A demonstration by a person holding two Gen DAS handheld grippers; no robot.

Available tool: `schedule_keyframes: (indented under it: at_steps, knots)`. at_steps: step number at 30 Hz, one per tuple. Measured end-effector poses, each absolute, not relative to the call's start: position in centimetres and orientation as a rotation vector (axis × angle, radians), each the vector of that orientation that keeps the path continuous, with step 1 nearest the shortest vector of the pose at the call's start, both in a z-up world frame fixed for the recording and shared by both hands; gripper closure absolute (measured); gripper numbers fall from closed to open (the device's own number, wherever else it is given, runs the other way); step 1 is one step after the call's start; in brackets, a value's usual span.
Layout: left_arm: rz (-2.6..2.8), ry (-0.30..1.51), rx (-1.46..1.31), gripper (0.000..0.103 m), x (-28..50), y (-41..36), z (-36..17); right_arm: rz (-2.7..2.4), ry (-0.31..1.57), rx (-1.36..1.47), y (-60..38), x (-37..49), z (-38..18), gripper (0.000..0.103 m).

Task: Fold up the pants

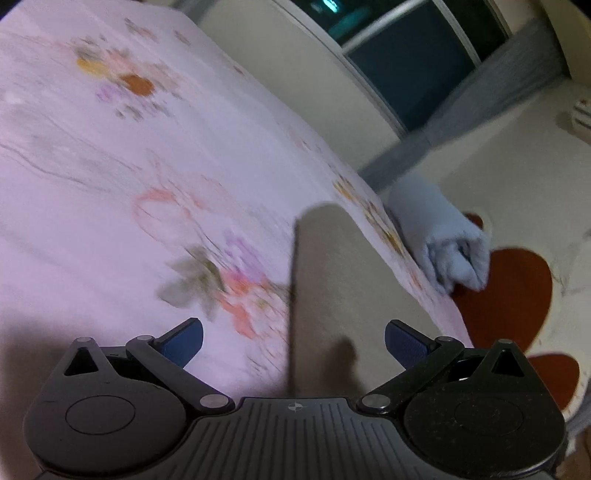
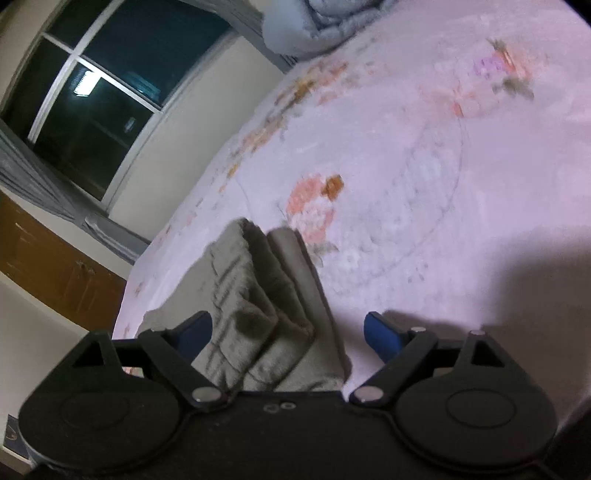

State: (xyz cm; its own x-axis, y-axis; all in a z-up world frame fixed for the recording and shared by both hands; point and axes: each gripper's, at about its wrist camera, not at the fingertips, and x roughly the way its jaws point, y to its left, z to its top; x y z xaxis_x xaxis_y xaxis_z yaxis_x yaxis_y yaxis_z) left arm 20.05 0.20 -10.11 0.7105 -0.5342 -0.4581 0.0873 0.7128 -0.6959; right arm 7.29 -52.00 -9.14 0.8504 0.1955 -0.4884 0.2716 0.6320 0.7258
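The grey-beige pants [image 2: 266, 295] lie folded in a bunched stack on the pink flowered bed cover [image 2: 424, 184], near the bed's left edge in the right wrist view. My right gripper [image 2: 288, 332] is open above them; the stack lies between the wide blue pads without being pressed. In the left wrist view a flat strip of the same pants [image 1: 328, 295] runs up from the gripper along the bed's right edge. My left gripper [image 1: 293, 338] is open over it, pads apart from the cloth.
A rolled light-blue blanket [image 1: 443, 236] lies at the bed's edge, also seen as the blue blanket [image 2: 314, 26] at the top. Beyond the bed are a dark window [image 2: 110, 96], a wooden cabinet [image 2: 55, 266] and a red mat [image 1: 509, 295] on the floor.
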Motion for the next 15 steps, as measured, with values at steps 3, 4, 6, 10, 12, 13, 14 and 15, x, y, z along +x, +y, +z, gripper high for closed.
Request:
schedule_keyframes:
  at_steps: [3,4,6,10,12,13,14,15]
  knots:
    - [-0.426,0.735,-0.705,0.0,20.4,-1.0,-10.4,-0.033,0.585,0.923,-51.8,7.4,-9.8,0.019]
    - [-0.437,0.746,-0.707,0.0,20.6,-1.3,-10.4,-0.025,0.588,0.928,-51.6,7.5,-10.0,0.018]
    - [-0.485,0.777,-0.725,0.0,21.1,-2.2,-10.3,-0.022,0.593,0.932,-51.4,7.7,-10.2,0.017]
    - [-0.514,0.834,-0.702,0.049,21.3,-4.3,-10.5,-0.019,0.597,0.926,-51.3,7.8,-10.1,0.017]
    - [-0.471,0.872,-0.805,0.067,21.6,-3.1,-11.9,-0.014,0.592,0.936,-51.4,7.6,-10.1,0.017]
    - [-0.483,0.864,-0.874,0.071,21.5,-2.1,-12.6,-0.012,0.593,0.94,-51.5,7.6,-10.2,0.017]
    - [-0.479,0.863,-0.882,0.071,21.2,-1.4,-12.8,-0.01,0.592,0.944,-51.6,7.5,-10.2,0.017]
    - [-0.463,0.843,-0.82,0.07,20.6,-1.2,-12.2,-0.01,0.589,0.941,-51.7,7.3,-10.1,0.017]
